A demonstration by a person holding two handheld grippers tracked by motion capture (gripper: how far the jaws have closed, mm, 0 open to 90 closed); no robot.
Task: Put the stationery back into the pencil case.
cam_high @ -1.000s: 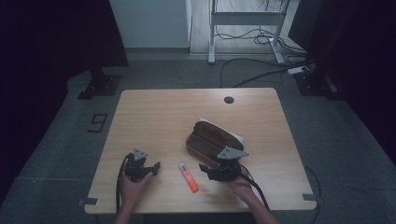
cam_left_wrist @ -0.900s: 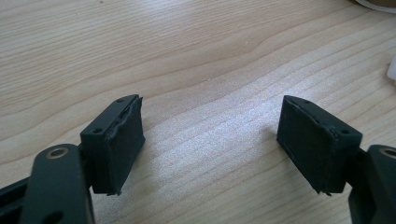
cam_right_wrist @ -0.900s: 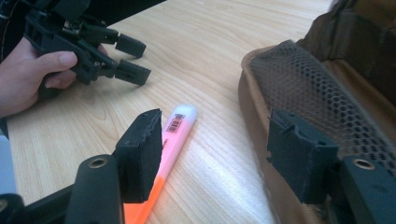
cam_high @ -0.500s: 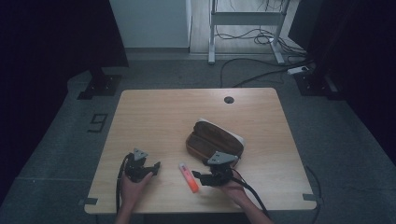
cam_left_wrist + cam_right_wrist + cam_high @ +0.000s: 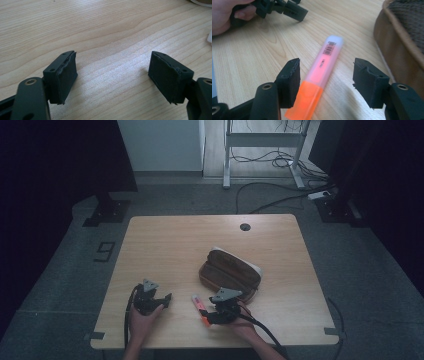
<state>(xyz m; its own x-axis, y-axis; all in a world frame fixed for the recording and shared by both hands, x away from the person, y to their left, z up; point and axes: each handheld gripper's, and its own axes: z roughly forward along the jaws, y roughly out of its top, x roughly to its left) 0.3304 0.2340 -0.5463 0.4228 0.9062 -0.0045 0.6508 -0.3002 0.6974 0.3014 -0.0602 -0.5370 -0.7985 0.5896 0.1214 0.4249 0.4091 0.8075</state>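
Note:
An orange highlighter [image 5: 200, 308] with a pale, barcoded body lies flat on the wooden table [image 5: 175, 245], near the front edge. My right gripper [image 5: 207, 317] is low over it. In the right gripper view the highlighter [image 5: 322, 75] lies between the jaws of the right gripper [image 5: 325, 80], close to the left pad [image 5: 290, 80] and well apart from the right one. The jaws have just been closing a little but do not press on it. My left gripper [image 5: 162, 301] rests on the table to the left, and its jaws [image 5: 112, 75] stand open over bare wood.
A brown pencil case [image 5: 230, 270] with a pale lining lies just behind the right gripper, and its side [image 5: 402, 37] is close on the right in the right gripper view. A round cable hole [image 5: 245, 226] sits at the table's far edge. The left gripper [image 5: 287, 7] and its hand are beyond the highlighter.
My right gripper has moved left and down from beside the pencil case until its jaws straddle the highlighter. The left gripper and the highlighter have stayed put.

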